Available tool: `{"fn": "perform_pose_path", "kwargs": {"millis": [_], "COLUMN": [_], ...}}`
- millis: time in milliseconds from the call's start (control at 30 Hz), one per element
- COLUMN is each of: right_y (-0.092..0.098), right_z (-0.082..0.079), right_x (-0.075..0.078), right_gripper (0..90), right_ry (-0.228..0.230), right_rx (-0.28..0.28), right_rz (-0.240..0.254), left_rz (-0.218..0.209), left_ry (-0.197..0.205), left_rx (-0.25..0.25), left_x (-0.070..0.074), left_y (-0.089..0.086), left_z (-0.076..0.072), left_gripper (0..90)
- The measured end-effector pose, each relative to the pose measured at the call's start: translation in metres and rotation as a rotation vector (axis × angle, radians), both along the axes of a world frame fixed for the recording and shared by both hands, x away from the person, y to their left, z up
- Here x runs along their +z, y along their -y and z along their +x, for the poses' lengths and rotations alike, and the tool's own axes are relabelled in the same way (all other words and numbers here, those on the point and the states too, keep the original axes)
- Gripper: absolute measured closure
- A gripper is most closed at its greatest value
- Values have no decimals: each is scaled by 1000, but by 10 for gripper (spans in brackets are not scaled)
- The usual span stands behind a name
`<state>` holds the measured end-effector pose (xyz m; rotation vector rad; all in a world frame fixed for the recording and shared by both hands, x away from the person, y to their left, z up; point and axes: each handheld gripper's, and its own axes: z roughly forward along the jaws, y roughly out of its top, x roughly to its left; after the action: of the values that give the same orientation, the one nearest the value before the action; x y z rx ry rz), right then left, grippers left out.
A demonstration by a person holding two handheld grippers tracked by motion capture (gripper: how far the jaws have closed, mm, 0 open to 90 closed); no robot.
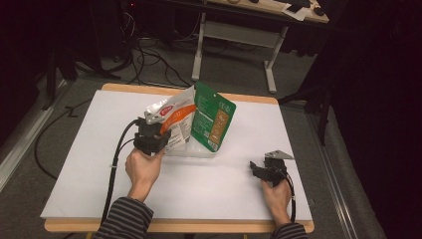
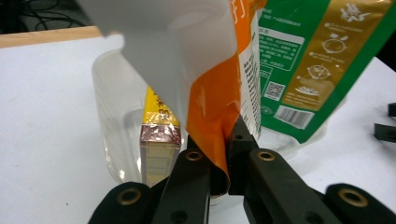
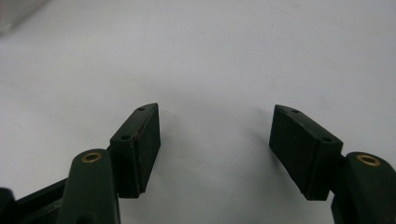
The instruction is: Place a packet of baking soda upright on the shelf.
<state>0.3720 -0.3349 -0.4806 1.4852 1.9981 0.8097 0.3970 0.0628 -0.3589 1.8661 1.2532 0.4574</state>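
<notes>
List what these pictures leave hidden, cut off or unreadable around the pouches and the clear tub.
- Orange-and-silver pouch: top cut off by the left gripper view's upper edge; print too small in the high view.
- Yellow packet: mostly hidden behind that pouch and the clear tub wall.
- Green pouch: small text unreadable; its base hidden inside the tub.
- Left claw: in the high view, covered by the hand.

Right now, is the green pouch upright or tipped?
Tipped: the green pouch leans rightwards over the rim of the clear container, not standing straight.
</notes>
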Motion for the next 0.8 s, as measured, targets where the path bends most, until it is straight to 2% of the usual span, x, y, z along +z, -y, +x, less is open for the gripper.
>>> {"fn": "perform_pose_path", "kwargs": {"millis": [167,333,567,700,800], "right_y": [0,0,-1,0,0], "right_z": [0,0,-1,0,0], "right_x": [0,0,0,0,0], "right_gripper": [341,342,342,342,342], "right_ry": [-2,5,7,5,4], "right_rx": [0,1,2,2,0], "right_rz": [-4,-10,-14,-10,-7], "left_rz": [41,59,65,69,78], "left_ry": [0,6,-2,-1,5], "left_rx": [31,52,28,7,15], "left_x": [-3,-5,-4,-4,-2], "left_y": [6,13,20,19,16], "left_z": [3,6,9,9,8], "left_gripper": [896,895,890,881,889]}}
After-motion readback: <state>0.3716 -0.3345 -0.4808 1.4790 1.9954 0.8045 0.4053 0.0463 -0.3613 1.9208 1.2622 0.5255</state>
